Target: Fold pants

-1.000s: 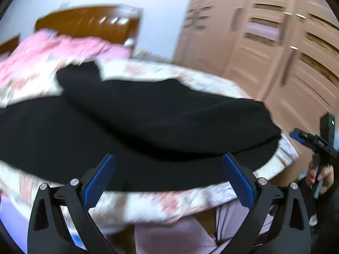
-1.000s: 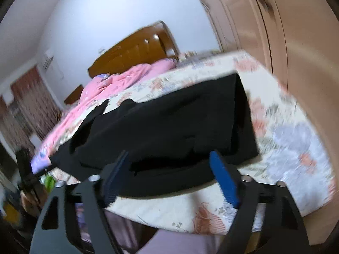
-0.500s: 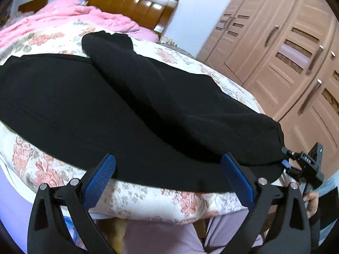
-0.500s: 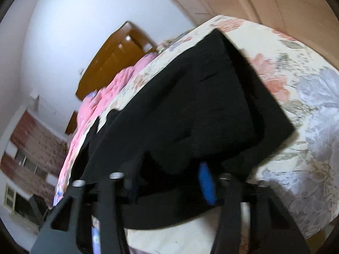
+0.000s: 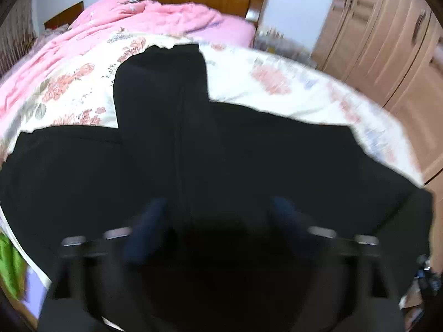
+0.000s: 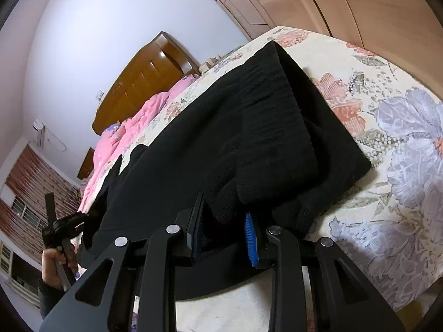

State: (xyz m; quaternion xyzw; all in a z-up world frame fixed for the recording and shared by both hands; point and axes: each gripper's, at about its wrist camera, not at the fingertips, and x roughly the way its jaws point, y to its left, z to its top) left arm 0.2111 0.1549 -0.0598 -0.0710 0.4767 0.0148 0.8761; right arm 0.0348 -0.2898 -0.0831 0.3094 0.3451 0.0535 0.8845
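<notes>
The black pants (image 6: 227, 144) were spread on the flowered bed (image 6: 401, 144), partly folded. Since the earlier views, the left gripper (image 5: 218, 215) had been swept over the near edge, its jaws closing, though blur hid whether cloth was pinched. The right gripper (image 6: 224, 227) had been closing too and was clenched on the near hem. A lift for the next fold was judged ready.

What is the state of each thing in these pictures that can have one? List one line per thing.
black pants: spread on the bed, partly folded over.
right gripper: closed on the pants' near edge, jaws just closing.
left gripper: blurred over the pants, jaws just closing; grip unclear.
pink quilt: bunched by the headboard.
wardrobe doors: shut.
</notes>
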